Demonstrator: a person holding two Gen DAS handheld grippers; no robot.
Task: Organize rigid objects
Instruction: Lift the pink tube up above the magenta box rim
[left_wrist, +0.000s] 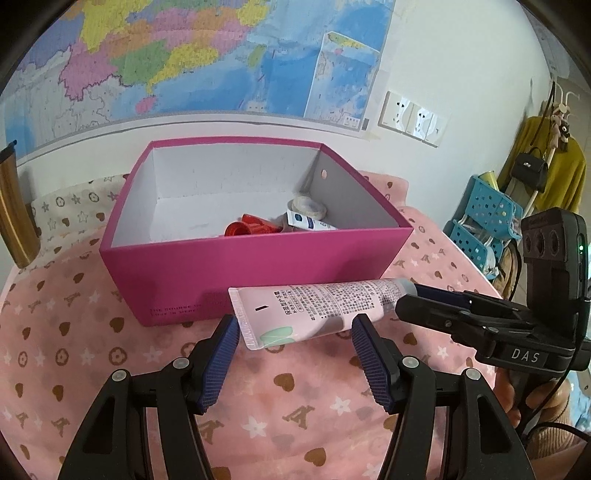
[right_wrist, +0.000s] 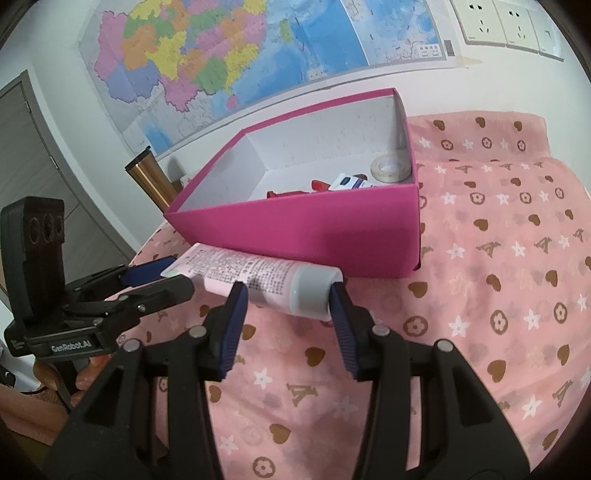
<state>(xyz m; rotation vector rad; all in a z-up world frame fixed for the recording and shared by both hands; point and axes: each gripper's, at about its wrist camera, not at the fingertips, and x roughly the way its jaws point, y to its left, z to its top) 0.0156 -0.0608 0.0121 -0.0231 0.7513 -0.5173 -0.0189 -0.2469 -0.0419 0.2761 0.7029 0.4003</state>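
Observation:
A pink tube (left_wrist: 314, 310) with a grey cap (right_wrist: 312, 291) lies on the pink patterned cloth (left_wrist: 110, 369) against the front wall of a magenta box (left_wrist: 258, 266). My left gripper (left_wrist: 295, 328) is open, its fingers on either side of the tube's flat crimped end. My right gripper (right_wrist: 288, 295) is open around the cap end, its right pad touching the cap. Each gripper shows in the other's view: the right gripper (left_wrist: 436, 299), the left gripper (right_wrist: 170, 277). In the box (right_wrist: 295, 229) lie a red object (left_wrist: 247, 227), a blue-and-white tube (left_wrist: 310, 221) and a tape roll (left_wrist: 308, 206).
A gold tumbler (left_wrist: 14, 206) stands left of the box. A map (left_wrist: 184, 55) and wall sockets (left_wrist: 413, 118) are on the wall behind. Blue baskets (left_wrist: 484, 218) and hanging clothes (left_wrist: 546, 166) stand at the right. A grey door (right_wrist: 33, 147) is at the left.

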